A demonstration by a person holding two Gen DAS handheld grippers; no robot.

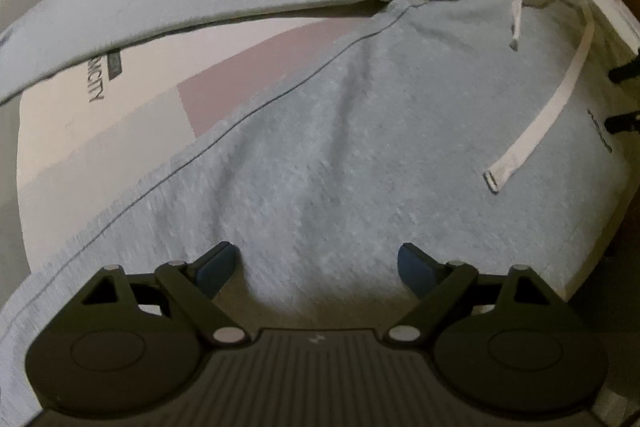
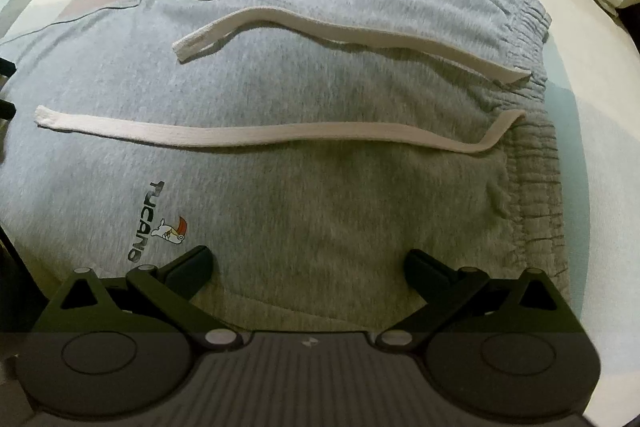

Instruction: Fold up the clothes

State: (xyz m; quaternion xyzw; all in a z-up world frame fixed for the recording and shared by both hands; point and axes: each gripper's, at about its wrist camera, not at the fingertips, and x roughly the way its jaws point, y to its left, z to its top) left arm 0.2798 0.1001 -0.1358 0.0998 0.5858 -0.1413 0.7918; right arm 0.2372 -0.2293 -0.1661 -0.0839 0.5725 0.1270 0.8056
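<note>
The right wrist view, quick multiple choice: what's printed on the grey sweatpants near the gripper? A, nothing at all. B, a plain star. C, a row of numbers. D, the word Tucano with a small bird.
D: the dark lettering TUCANO with a small red-beaked bird sits on the grey sweatpants, just above the right gripper.

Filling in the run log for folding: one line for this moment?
stage: pre-grasp | left gripper: open over grey sweatpants | right gripper: open near waistband | drawstrings: loose on top
</note>
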